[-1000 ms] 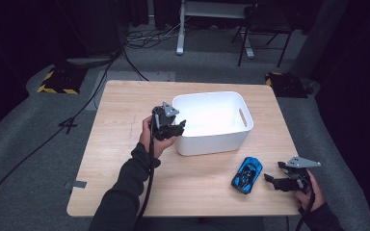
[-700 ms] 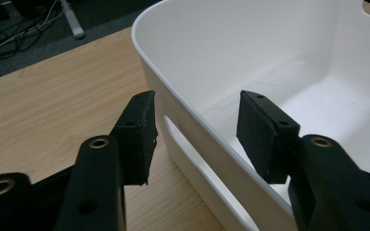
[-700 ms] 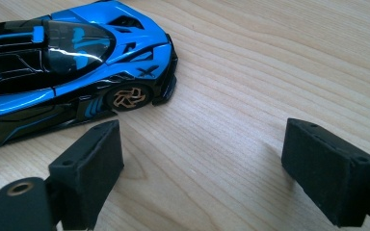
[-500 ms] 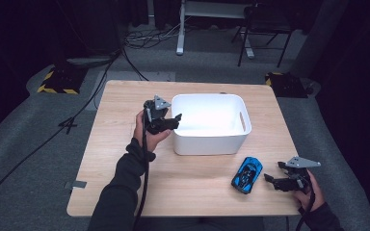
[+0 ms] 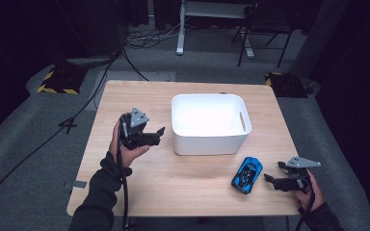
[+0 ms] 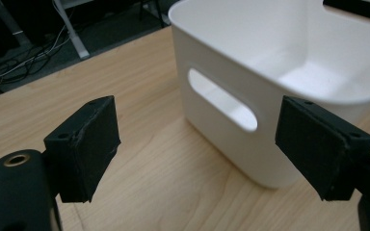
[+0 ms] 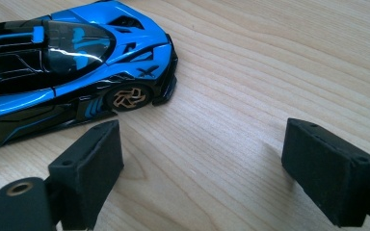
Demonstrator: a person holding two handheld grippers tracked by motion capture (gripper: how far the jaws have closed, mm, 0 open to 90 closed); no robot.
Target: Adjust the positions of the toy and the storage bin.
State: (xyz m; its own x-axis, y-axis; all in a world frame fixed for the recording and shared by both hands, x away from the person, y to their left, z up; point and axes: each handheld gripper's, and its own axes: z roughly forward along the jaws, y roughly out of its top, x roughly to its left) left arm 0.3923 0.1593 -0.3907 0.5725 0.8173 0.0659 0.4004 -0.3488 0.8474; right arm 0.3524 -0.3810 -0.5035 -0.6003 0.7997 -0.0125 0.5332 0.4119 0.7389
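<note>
High view: my left gripper (image 5: 160, 134), jaws just opened, empty, beside white plastic bin (image 5: 211, 144). My right gripper (image 5: 271, 179) spread near blue toy sports car (image 5: 246, 174) on wooden tabletop (image 5: 183, 192). Car not yet grasped; binning likely left.

Overhead overview, two close jaw-level views

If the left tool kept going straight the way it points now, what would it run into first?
Most likely the white bin: the left tool points at its near side wall with the handle slot, and the open jaws, which have just been opening, have nothing between them. Depth is hard to judge, but only bare table lies before it.
</note>
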